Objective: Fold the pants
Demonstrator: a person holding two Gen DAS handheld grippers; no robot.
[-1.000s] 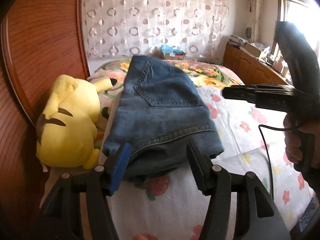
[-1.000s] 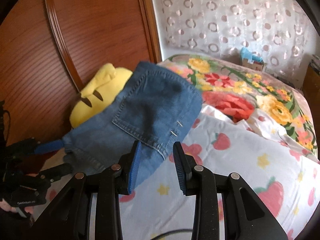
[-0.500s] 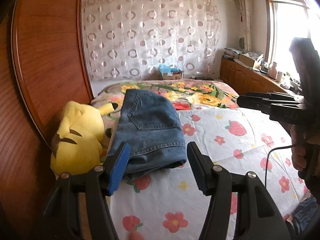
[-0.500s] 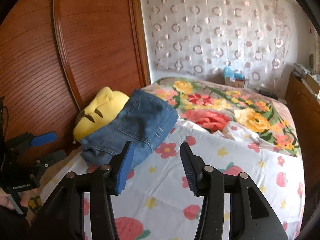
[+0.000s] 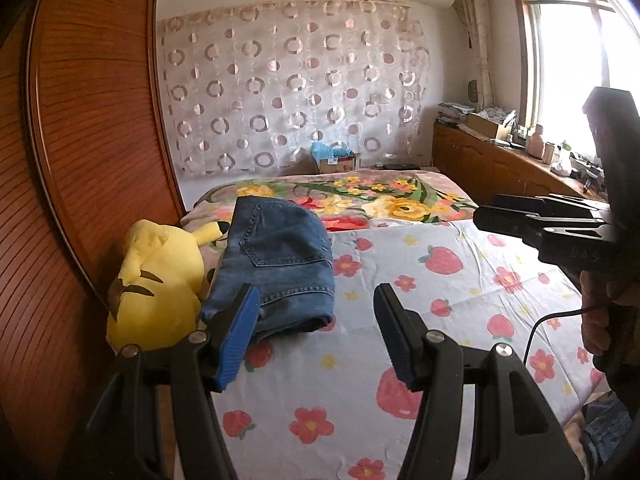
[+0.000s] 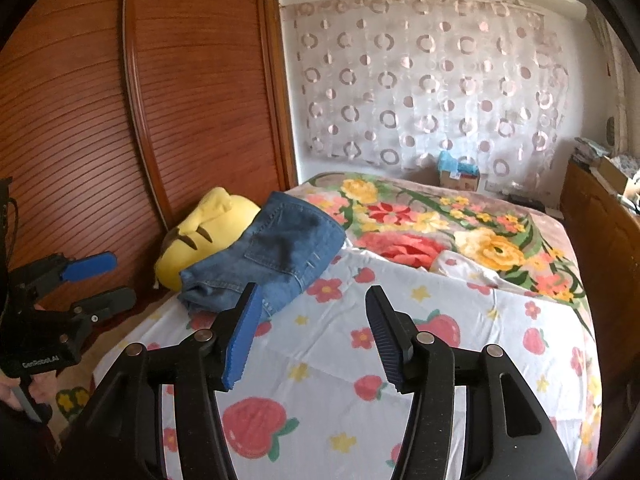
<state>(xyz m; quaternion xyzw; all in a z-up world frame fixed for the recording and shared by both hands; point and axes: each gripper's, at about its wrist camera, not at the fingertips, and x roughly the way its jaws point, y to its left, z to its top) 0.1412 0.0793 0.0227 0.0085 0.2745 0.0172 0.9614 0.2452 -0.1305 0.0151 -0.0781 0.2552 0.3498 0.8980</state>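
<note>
The blue denim pants (image 5: 276, 264) lie folded into a compact stack on the bed, next to a yellow plush toy; they also show in the right wrist view (image 6: 272, 252). My left gripper (image 5: 316, 300) is open and empty, held back from the near edge of the pants. My right gripper (image 6: 312, 304) is open and empty, above the sheet to the right of the pants. The right gripper also shows at the right of the left wrist view (image 5: 520, 216), and the left gripper at the left of the right wrist view (image 6: 100, 280).
A yellow plush toy (image 5: 156, 280) lies against the wooden headboard (image 5: 80, 160), touching the pants. The bed has a strawberry-print sheet (image 5: 400, 320) and a floral blanket (image 5: 380, 200) further back. A wooden cabinet (image 5: 500, 160) with clutter runs along the right wall under the window.
Both grippers have pulled back and risen away from the folded pants, which now look smaller and farther. The right gripper has opened wider. The pants have stayed in place.
</note>
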